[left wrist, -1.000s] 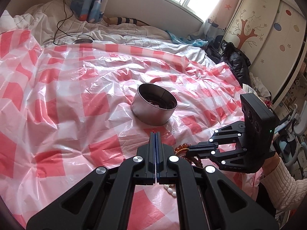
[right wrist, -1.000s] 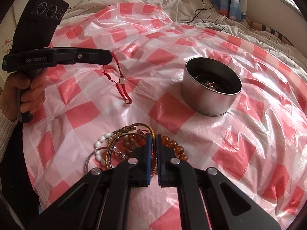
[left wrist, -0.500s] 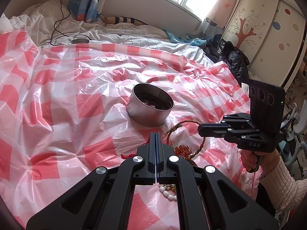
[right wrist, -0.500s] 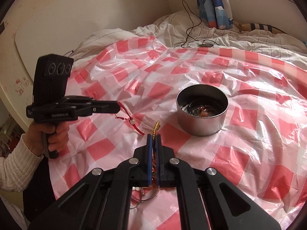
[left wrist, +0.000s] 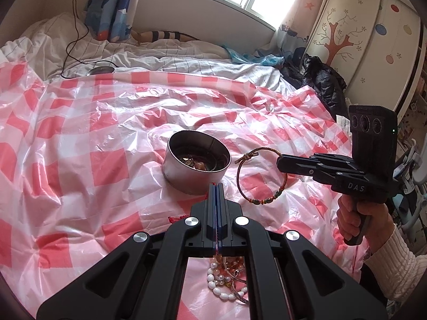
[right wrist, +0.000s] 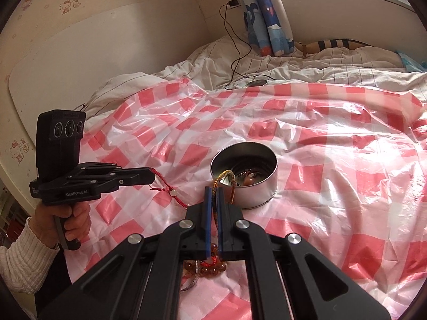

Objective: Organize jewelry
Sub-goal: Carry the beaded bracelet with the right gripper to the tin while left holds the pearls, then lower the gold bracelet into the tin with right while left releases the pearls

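Right gripper (right wrist: 212, 194) pinches my braided bracelet (left wrist: 261, 176) beside the tin (left wrist: 196, 169); left gripper (left wrist: 216, 189) clamps the red cord (right wrist: 170, 193). Either could snag its rim.

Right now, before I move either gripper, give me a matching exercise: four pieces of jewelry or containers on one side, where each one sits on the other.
Things:
1. Thin red string bracelet with a pale bead
2. Braided cord bangle with green and orange beads
3. Round silver metal tin
4. White pearl-bead strand

Places:
A. Standing on the pink checked plastic sheet, jewelry inside
B. Pinched in the left gripper, hanging in the air
C. Lying in the pile on the sheet under the left gripper
D. Pinched in the right gripper, hanging beside the tin

Pairs: 1-B, 2-D, 3-A, 4-C
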Action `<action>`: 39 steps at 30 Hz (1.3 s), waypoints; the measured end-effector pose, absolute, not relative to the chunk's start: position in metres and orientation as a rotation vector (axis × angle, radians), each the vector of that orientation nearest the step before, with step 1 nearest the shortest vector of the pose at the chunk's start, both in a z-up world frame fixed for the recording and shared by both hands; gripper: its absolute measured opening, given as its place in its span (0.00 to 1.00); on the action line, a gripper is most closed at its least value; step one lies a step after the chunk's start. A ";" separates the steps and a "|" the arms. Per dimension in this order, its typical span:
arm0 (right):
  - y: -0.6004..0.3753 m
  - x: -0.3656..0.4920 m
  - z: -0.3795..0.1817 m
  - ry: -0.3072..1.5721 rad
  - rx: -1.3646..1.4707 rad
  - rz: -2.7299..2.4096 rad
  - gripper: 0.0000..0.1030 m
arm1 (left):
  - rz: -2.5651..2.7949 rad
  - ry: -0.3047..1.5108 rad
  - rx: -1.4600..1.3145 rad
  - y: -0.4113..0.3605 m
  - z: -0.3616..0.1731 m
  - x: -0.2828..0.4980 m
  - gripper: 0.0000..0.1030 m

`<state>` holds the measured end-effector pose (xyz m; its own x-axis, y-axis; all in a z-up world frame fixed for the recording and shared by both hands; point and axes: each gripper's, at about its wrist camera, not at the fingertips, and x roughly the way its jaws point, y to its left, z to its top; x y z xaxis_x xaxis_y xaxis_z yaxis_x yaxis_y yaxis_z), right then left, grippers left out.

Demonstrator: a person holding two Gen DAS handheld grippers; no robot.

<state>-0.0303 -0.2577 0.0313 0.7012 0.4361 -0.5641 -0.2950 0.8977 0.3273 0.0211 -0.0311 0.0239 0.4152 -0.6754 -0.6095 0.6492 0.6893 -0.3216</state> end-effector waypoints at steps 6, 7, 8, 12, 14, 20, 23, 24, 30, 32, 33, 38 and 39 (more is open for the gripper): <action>-0.273 -0.031 0.042 0.619 0.266 0.376 0.04 | -0.834 0.734 -0.059 -0.044 0.040 0.024 0.00; -0.275 -0.031 0.043 0.608 0.274 0.373 0.04 | -0.838 0.720 -0.070 -0.046 0.044 0.024 0.00; -0.278 -0.032 0.045 0.597 0.285 0.371 0.04 | -0.841 0.706 -0.077 -0.049 0.049 0.025 0.00; -0.286 -0.030 0.047 0.578 0.322 0.359 0.04 | -0.854 0.668 -0.120 -0.065 0.061 0.036 0.00; -0.290 -0.027 0.047 0.574 0.347 0.357 0.04 | -0.862 0.671 -0.137 -0.073 0.064 0.044 0.00; -0.296 -0.026 0.050 0.559 0.368 0.345 0.04 | -0.869 0.712 -0.151 -0.096 0.053 0.063 0.00; -0.299 -0.027 0.051 0.553 0.378 0.340 0.04 | -0.852 0.722 -0.158 -0.102 0.049 0.074 0.00; -0.300 -0.027 0.051 0.552 0.383 0.337 0.04 | -0.851 0.726 -0.160 -0.102 0.048 0.078 0.00; -0.300 -0.028 0.052 0.548 0.375 0.323 0.04 | -0.864 0.805 -0.169 -0.113 0.030 0.092 0.00; -0.299 -0.027 0.052 0.553 0.366 0.322 0.04 | -0.821 0.863 -0.124 -0.119 0.018 0.096 0.01; -0.298 -0.027 0.051 0.556 0.363 0.322 0.04 | -0.783 0.893 -0.083 -0.122 0.011 0.098 0.02; -0.293 -0.020 0.048 0.562 0.384 0.337 0.04 | -0.657 0.967 -0.031 -0.109 0.001 0.096 0.28; -0.293 -0.018 0.048 0.559 0.397 0.342 0.04 | -0.645 0.949 -0.024 -0.104 0.006 0.092 0.35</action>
<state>-0.0175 -0.2926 0.0482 0.7958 0.4150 -0.4411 -0.2037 0.8693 0.4505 0.0918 -0.1040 0.0059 0.4112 -0.5227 -0.7468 0.5023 0.8136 -0.2928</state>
